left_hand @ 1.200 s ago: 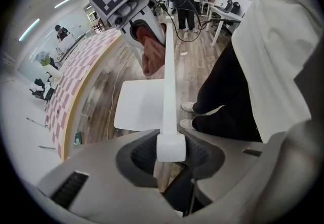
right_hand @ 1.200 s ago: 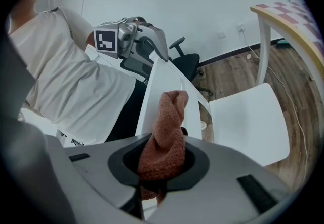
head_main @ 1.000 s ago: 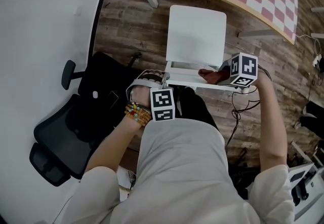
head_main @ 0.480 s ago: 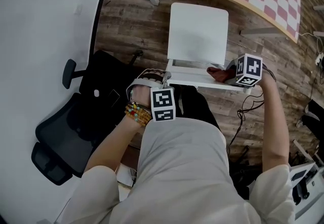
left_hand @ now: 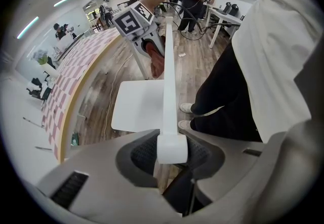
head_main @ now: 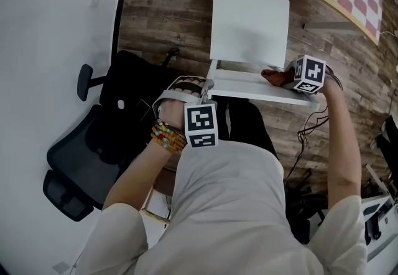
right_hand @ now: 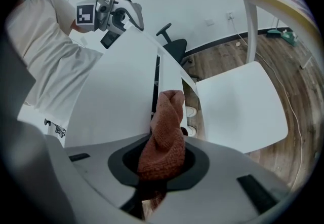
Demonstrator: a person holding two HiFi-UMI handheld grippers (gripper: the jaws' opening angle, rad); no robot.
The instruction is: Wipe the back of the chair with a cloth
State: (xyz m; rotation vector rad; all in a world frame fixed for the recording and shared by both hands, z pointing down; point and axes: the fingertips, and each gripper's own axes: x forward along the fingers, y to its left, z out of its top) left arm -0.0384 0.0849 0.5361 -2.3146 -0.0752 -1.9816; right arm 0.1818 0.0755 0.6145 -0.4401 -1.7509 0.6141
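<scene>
We see a rust-red cloth (head_main: 272, 74) meeting the right end of a white chair back (head_main: 252, 89), upper right of the head view.

The chair back's top edge runs left to right across the frame. The cloth is pinched in the right gripper (head_main: 291, 78), the nearer hand to that end. In the right gripper view the cloth (right_hand: 165, 134) pokes out ahead of the jaws, and the chair back's panel (right_hand: 119, 101) lies just to its left. At the edge's left end the left gripper (head_main: 207, 86) clamps the chair back.

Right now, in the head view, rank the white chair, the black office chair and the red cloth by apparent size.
1. black office chair
2. white chair
3. red cloth, clearly the smallest
</scene>
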